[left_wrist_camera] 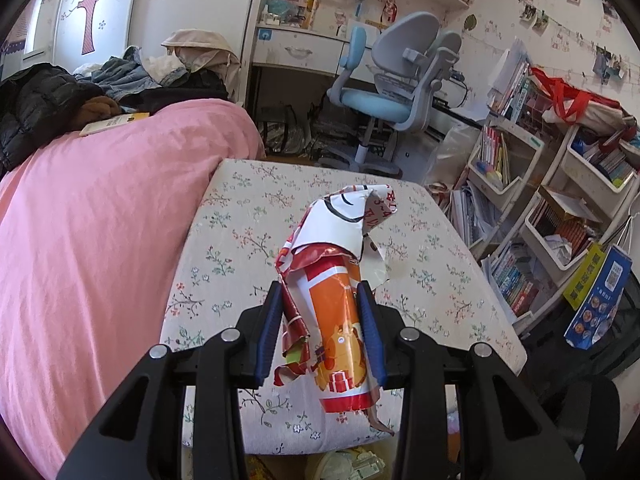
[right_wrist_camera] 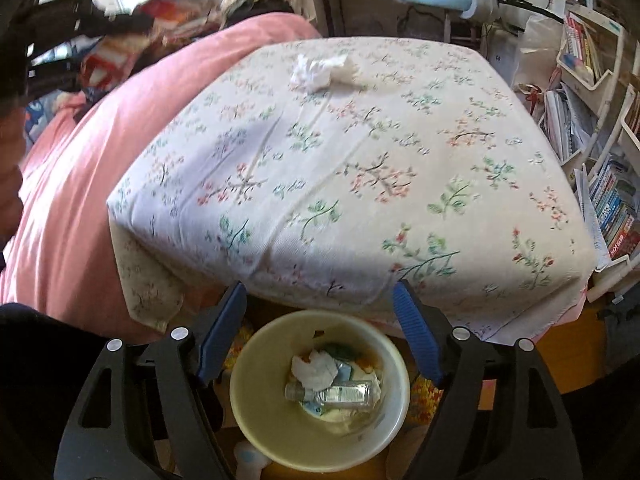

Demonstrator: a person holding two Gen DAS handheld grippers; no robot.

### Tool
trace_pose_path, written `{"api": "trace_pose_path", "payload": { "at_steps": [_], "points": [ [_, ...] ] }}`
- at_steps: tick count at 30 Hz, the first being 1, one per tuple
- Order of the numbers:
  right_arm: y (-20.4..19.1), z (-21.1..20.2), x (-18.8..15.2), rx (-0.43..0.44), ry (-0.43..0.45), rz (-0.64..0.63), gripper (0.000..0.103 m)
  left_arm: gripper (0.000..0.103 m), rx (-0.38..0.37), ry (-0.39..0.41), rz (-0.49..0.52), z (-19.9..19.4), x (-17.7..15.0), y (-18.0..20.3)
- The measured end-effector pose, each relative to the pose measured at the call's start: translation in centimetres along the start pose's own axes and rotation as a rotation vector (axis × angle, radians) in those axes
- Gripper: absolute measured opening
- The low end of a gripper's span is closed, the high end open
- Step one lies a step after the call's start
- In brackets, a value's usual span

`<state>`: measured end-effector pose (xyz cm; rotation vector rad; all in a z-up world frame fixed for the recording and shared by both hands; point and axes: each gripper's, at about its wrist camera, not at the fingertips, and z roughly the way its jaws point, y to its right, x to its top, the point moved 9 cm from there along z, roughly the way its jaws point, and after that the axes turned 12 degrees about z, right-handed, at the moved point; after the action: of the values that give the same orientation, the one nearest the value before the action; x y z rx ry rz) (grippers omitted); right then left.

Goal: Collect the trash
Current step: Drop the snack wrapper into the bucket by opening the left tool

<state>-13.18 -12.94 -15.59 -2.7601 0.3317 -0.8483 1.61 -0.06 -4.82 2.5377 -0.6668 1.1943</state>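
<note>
My left gripper is shut on a crumpled orange, red and white wrapper, held above the floral cushion. The right wrist view shows that same gripper and wrapper blurred at the upper left. My right gripper stands open with nothing between its fingers, over a cream waste bin below the cushion's front edge. In the bin lie a clear plastic bottle and a white tissue. A crumpled white tissue lies on the far part of the cushion.
A pink blanket covers the bed to the left, with clothes piled at its far end. A blue desk chair stands behind the cushion. White shelves crammed with books line the right side.
</note>
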Motion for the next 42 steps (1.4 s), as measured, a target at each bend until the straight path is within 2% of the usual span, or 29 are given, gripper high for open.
{"api": "trace_pose_path", "payload": {
  "at_steps": [13,21,29,36,38,40,42],
  "points": [
    [3.3,-2.0,1.9,0.053,0.093,0.120,0.073,0.038,0.017,-0.070,0.127,-0.7,-3.8,3.7],
    [5.6,-3.8,3.1,0.087,0.150,0.220,0.075,0.038,-0.068,-0.161,0.129,-0.5,-7.8,6.7],
    [5.8,-5.5,3.5,0.137,0.187,0.241,0.075,0.038,-0.140,-0.257,0.120,0.1,-11.6,9.4],
    [6.3,-6.0,3.4,0.176,0.187,0.273,0.077,0.038,-0.160,-0.348,0.149,0.2,-15.2,11.3],
    [6.4,-5.9,3.6,0.182,0.186,0.282,0.078,0.040,-0.173,-0.405,0.187,0.2,-17.0,12.5],
    [6.4,-6.0,3.7,0.189,0.185,0.286,0.078,0.050,-0.147,-0.457,0.236,0.3,-18.5,13.2],
    [6.3,-6.2,4.0,0.198,0.189,0.285,0.078,0.055,-0.126,-0.484,0.286,0.3,-19.5,13.9]
  ]
}}
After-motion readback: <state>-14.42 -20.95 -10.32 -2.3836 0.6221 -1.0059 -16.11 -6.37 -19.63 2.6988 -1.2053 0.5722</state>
